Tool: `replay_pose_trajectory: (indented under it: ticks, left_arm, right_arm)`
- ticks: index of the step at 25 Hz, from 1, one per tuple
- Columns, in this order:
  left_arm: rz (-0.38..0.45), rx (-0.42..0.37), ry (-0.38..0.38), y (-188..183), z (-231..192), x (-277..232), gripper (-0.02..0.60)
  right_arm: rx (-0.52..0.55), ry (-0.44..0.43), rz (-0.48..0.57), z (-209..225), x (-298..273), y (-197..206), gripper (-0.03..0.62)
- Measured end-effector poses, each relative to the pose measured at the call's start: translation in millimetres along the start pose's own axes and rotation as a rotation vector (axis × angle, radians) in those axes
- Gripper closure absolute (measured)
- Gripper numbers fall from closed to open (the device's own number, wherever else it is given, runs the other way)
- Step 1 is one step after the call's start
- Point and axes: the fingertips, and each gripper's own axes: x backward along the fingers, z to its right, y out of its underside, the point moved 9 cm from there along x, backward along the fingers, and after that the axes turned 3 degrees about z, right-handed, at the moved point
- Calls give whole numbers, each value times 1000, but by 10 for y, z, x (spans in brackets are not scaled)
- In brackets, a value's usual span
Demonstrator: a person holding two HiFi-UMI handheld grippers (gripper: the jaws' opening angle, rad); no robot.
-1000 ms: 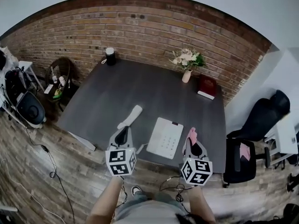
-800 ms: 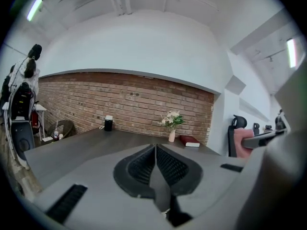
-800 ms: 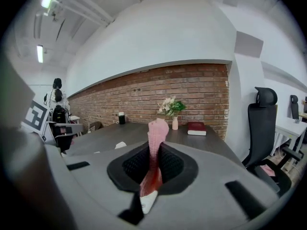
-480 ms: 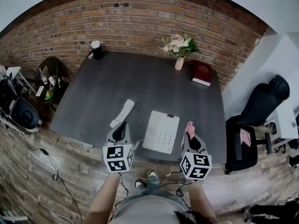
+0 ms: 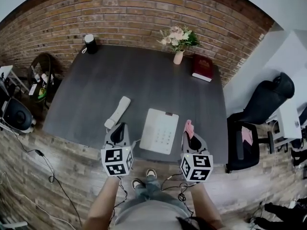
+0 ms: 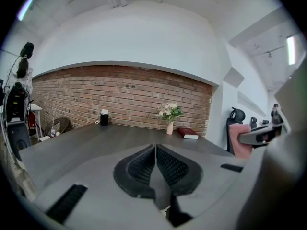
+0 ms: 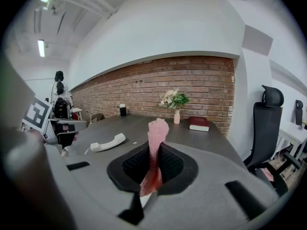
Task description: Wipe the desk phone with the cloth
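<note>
The white desk phone base (image 5: 159, 131) lies near the front edge of the dark desk (image 5: 144, 85). Its white handset (image 5: 118, 112) (image 7: 107, 142) lies off the base, to the left. My left gripper (image 5: 118, 130) (image 6: 155, 163) hovers at the front edge just below the handset, jaws shut with nothing between them. My right gripper (image 5: 189, 133) (image 7: 154, 163) hangs to the right of the phone base, shut on a pink cloth (image 5: 188, 127) (image 7: 155, 150) that sticks up from its jaws. The cloth is apart from the phone.
A vase of flowers (image 5: 177, 41) and a red book (image 5: 202, 67) stand at the desk's back right, a black cup (image 5: 89, 43) at the back left. A black office chair (image 5: 256, 111) stands right of the desk. Bags and clutter (image 5: 19, 107) sit on the floor at left.
The head view has shifted, so the desk sits a little higher and further left in frame. Both grippers keep their places at the front edge; the cloth stays in the right one.
</note>
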Motion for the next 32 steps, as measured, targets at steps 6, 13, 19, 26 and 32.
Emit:
replay_pose_trajectory:
  ticks: [6,13,19,26,32]
  left_arm:
    - [-9,14,-41,125,-121,-38,570]
    - [-31,77,-106,296,-351,-23,571]
    - [-42,76,-159,407,-514,30,570]
    - [-59,85,-218,516,-693,134,571]
    - [-66,101,-259,598,-792,209,571]
  right_arm:
    - [75,-39,-65,0,-153,28,569]
    - [168,-123,-113,-117,-411,68,569]
    - [233,-174,-152,-205,-670,79,569]
    - [316,-217,-186,-308,-934,57,569]
    - [410,-239,-196,-432,-1096,61,569]
